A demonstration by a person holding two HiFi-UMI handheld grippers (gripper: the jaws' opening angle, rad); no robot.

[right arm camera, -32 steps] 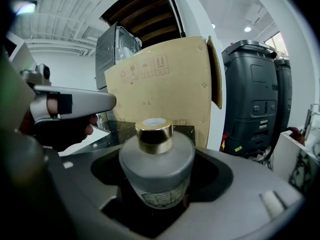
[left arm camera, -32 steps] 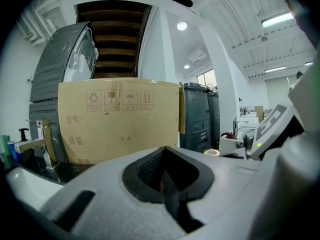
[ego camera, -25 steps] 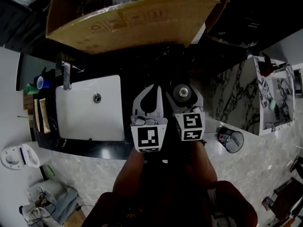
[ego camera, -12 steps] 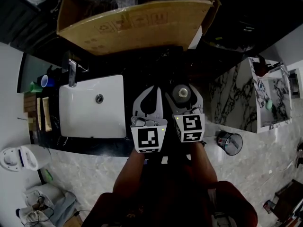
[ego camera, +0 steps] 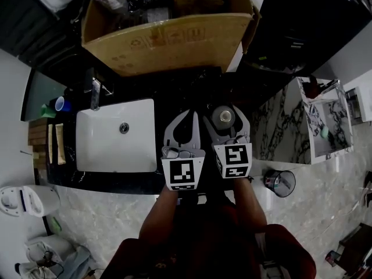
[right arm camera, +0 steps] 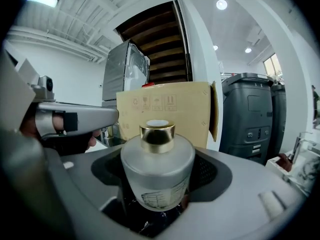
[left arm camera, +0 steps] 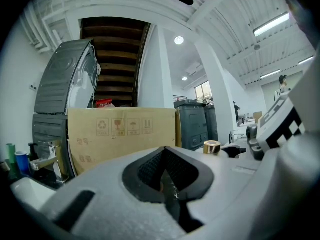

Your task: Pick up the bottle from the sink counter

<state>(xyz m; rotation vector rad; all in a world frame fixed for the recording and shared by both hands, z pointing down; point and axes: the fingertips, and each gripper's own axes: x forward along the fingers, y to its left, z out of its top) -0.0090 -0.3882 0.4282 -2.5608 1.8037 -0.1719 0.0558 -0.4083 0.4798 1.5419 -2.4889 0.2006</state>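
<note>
The bottle (ego camera: pixel 224 116) is a squat frosted-glass one with a gold cap (right arm camera: pixel 157 136) and stands upright. My right gripper (ego camera: pixel 224 113) is shut on it over the black sink counter (ego camera: pixel 174 97); its body (right arm camera: pixel 157 176) fills the gap between both jaws. I cannot tell whether its base touches the counter. My left gripper (ego camera: pixel 189 115) is just to the left of it, shut, with nothing between its jaws. In the left gripper view the gold cap (left arm camera: pixel 212 146) shows to the right.
A white sink basin (ego camera: pixel 116 135) with a faucet (ego camera: pixel 96 95) lies left of the grippers. A large cardboard box (ego camera: pixel 168 39) stands behind the counter. Blue and green cups (ego camera: pixel 58 104) sit at the far left. A marble unit (ego camera: pixel 290 127) and a small bin (ego camera: pixel 280 182) are on the right.
The head view has drifted, so the sink and box sit a little further right and down. Both grippers and the bottle keep the same pose.
</note>
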